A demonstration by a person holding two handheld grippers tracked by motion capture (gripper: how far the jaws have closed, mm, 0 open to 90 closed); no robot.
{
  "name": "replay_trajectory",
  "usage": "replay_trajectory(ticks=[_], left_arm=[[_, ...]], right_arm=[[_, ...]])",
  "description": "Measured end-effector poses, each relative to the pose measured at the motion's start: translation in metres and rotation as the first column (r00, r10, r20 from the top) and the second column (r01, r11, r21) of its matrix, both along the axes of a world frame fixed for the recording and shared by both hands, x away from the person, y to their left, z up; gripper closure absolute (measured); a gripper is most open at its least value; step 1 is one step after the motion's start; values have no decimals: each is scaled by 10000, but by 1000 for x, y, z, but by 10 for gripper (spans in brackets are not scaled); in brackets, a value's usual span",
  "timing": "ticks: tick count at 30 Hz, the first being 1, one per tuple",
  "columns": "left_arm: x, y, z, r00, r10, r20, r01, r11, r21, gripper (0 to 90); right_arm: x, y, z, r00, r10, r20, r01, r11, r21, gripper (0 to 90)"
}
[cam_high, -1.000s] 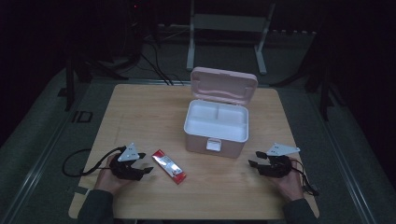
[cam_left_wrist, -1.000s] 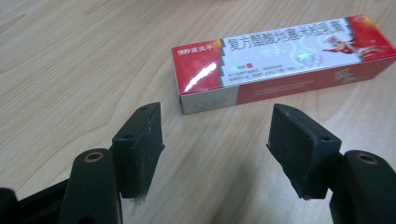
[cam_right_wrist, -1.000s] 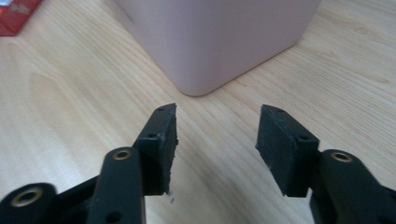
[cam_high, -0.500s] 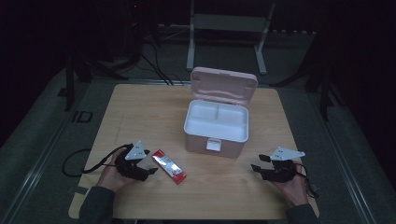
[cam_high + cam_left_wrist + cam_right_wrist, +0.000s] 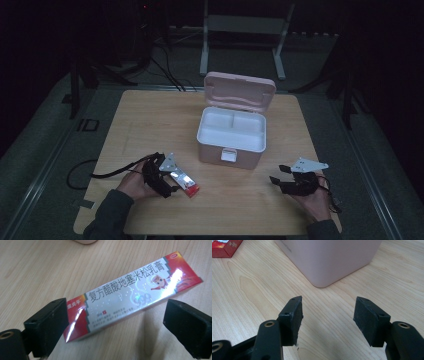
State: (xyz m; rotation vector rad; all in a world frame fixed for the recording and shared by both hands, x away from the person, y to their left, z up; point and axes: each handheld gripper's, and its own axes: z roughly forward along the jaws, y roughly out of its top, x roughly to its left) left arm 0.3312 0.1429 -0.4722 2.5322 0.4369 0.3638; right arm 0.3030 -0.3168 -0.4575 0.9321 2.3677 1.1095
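A small red and silver carton with printed characters (image 5: 186, 182) (image 5: 130, 292) lies flat on the wooden table (image 5: 150, 125). My left gripper (image 5: 172, 183) (image 5: 117, 320) stands open at the carton's near end. Its jaws have just been opening, and the carton lies between them, with a gap at the right jaw. My right gripper (image 5: 278, 174) (image 5: 328, 320) hovers open over bare wood at the front right, nothing between its fingers. A pink storage box (image 5: 230, 147) (image 5: 329, 260) stands mid-table with its lid (image 5: 240, 90) raised and its white tray bare.
The carton's red end (image 5: 224, 247) appears at the top left of the right gripper view, beyond the pink box's corner. A cable (image 5: 80, 175) trails off the table's left edge. Dark floor, cables and a metal stand (image 5: 245, 30) lie beyond the far edge.
My left gripper has moved right to the carton, and its jaws now stand on either side of the carton's end. The right gripper has barely shifted.
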Motion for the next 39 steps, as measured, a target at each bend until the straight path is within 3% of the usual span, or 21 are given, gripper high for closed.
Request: replay_trajectory(ticks=[6,10,14,19,23,27,34,36,39], left_arm=[[8,-6,-4,9999,-84,-127,83,9999,-104,65],[14,-8,-2,9993,-287,-257,279,9992,-289,129],[18,-16,0,9986,-451,-279,447,9989,-137,146],[27,-29,-3,9937,-848,-734,853,9963,45,151],[31,-32,-7,9919,-805,-984,828,9964,201,259],[32,-27,-3,9912,-502,-1225,501,9987,-45,474],[21,4,-4,9879,514,-1462,-551,9983,-212,496],[15,18,-5,9861,934,-1377,-972,9950,-213,495],[8,40,-6,9776,1632,-1329,-1681,9854,-261,494]], right_arm=[[0,0,0,10000,6,21,-6,10000,-18,393],[1,0,-1,10000,-18,-4,18,10000,-38,393],[2,0,-2,10000,-46,-45,46,10000,-67,393],[2,0,-3,10000,-26,-88,26,10000,-63,394],[1,0,-4,10000,-46,-80,46,9999,-105,394],[1,-2,-3,9999,-80,-67,80,10000,-52,400],[-1,-1,-1,10000,-45,7,45,9999,-113,409],[-1,-1,0,10000,-35,16,35,9999,-105,411],[-1,0,1,10000,-22,9,22,9999,-157,415]])
